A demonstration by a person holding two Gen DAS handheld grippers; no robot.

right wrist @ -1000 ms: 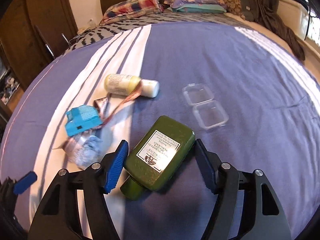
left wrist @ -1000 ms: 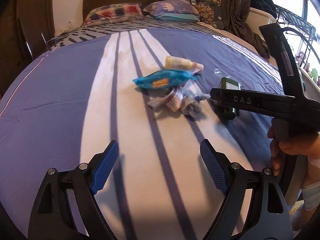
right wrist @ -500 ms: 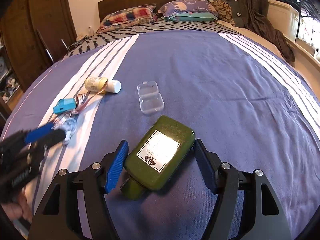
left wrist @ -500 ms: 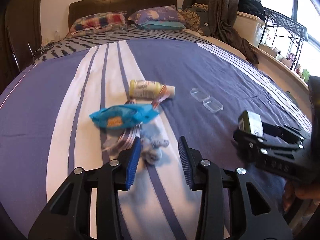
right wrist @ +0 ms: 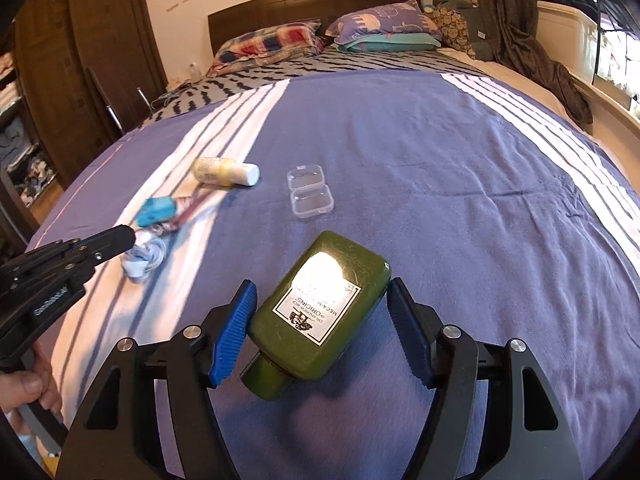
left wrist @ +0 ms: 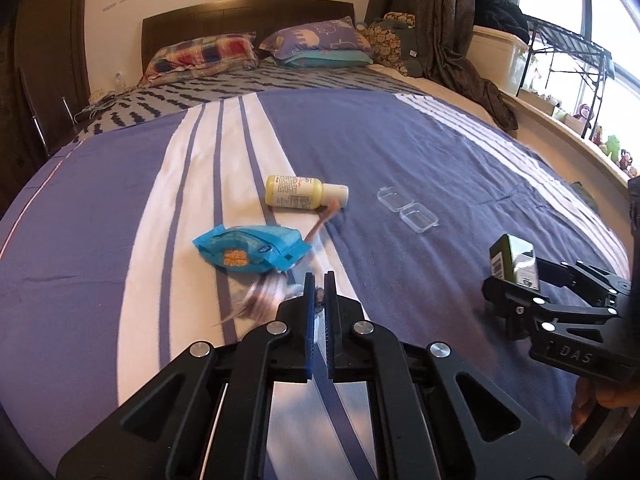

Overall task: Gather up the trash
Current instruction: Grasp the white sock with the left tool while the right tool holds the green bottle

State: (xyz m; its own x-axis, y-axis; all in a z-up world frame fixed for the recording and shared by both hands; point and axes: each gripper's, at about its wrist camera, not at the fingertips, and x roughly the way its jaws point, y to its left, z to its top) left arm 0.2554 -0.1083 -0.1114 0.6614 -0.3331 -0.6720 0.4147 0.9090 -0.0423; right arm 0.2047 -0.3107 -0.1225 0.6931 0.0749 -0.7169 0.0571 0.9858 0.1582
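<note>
Between the right gripper's (right wrist: 320, 328) jaws, a green bottle (right wrist: 320, 312) clamped by its sides, cap end toward the camera, lifted off the bed (right wrist: 460, 184). Left gripper (left wrist: 319, 300) jaws have just been closing, now nearly together, pinching a crumpled clear wrapper (right wrist: 144, 254) at the tips; the wrapper is blurred in the left view. Just ahead-left of the left jaws, a blue snack packet (left wrist: 252, 250) lies flat on the white stripes. Further ahead, a yellow bottle (left wrist: 302, 198) on its side, a brownish strip (left wrist: 322, 222) running from it back toward the packet. Ahead-right of the left jaws, well apart, an open clear plastic case (left wrist: 406, 210) on the purple cover. Person's hand (right wrist: 28, 390) grips the left handle at the right view's lower-left edge
</note>
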